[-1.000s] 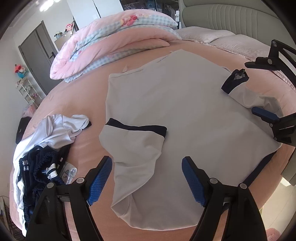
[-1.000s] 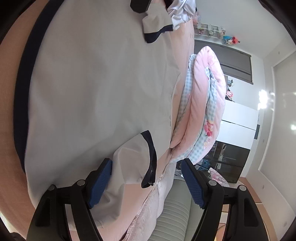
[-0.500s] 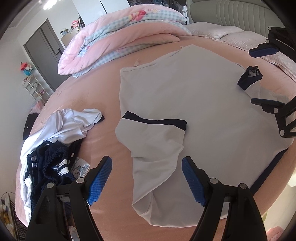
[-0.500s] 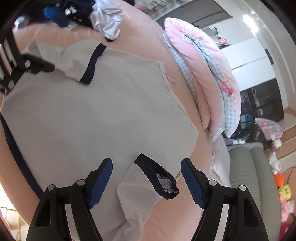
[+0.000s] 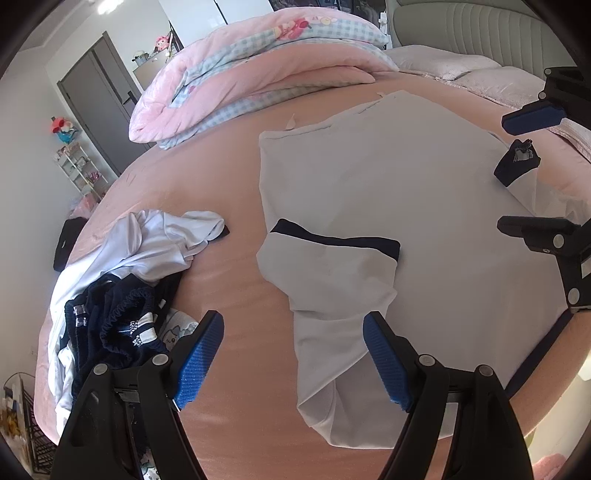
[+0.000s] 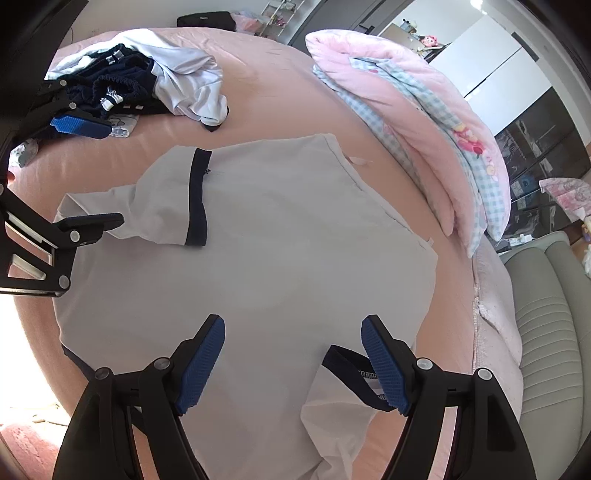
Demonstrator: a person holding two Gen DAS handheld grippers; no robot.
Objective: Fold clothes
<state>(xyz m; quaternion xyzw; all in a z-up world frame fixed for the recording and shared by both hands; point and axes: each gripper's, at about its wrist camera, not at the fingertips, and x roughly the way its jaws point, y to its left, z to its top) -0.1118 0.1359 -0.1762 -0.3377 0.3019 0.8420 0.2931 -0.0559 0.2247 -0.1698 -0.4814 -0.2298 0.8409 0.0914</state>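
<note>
A pale grey shirt lay spread flat on the pink bed. Its long axis ran from the navy hem at the near edge of the bed toward the folded quilt and the headboard at the far side. One shirt was laid out, with two short sleeves, each ending in a navy cuff. The left sleeve was folded inward over the body, its cuff lying across the shirt. The right sleeve lay at the shirt's other edge, its cuff turned up and partly open.

The left gripper hovered over the folded sleeve with its jaws wide apart and nothing between the pads. The right gripper hung above the shirt's body, also wide apart and gripping nothing; the right cuff lay just beside one of its blue pads, and whether they touched could not be told.

One loose pile of white and navy clothes lay on the bed to the left of the shirt, apart from it. Two pale pillows sat by the headboard beside the single quilt.
</note>
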